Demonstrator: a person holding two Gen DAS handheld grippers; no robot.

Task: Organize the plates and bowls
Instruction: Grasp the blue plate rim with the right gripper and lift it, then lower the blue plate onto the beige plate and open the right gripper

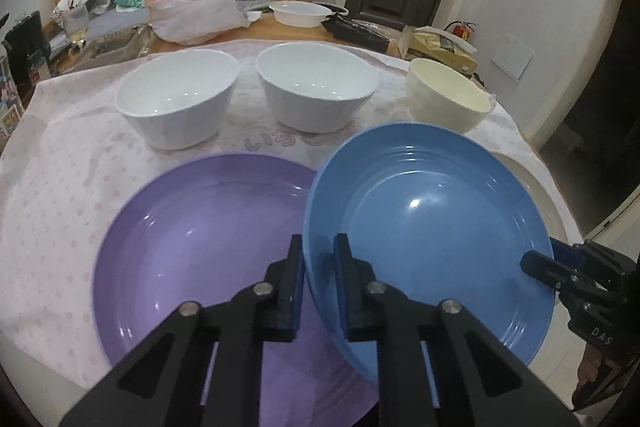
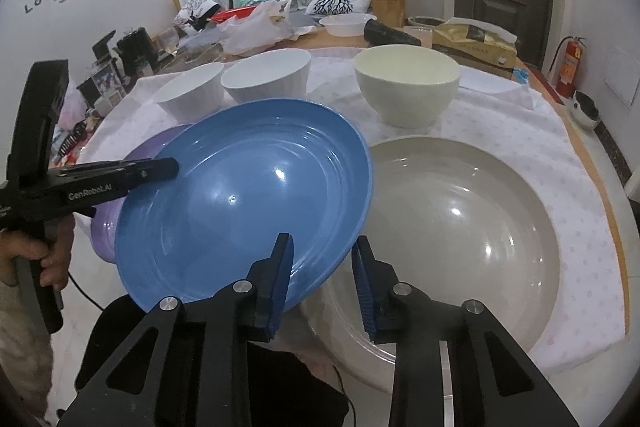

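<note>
Pink-dotted white cloth (image 1: 80, 163) covers the round table, with a sofa and a dark door behind it. On it, the left gripper (image 1: 318, 247) is clamped on the near-left rim of the blue plate (image 1: 432, 223), one finger under the rim and one inside the dish. The right gripper (image 2: 322, 251) has its jaws spread, with the plate's near-right edge lying between them; whether the pads touch the rim cannot be told. The blue plate is lifted and tilted, its left part overlapping the purple plate (image 1: 192, 251), which lies flat on the cloth. To the blue plate's right, a grey plate (image 2: 472, 227) rests flat, the blue rim overhanging its left edge. Beyond the plates stand three bowls in a row: two white bowls (image 1: 180, 99) (image 1: 316, 91) near each other, and a cream bowl (image 2: 406, 87) apart on the right. Farther back sit a plastic bag (image 1: 192, 15) and a white dish (image 1: 300, 13).
</note>
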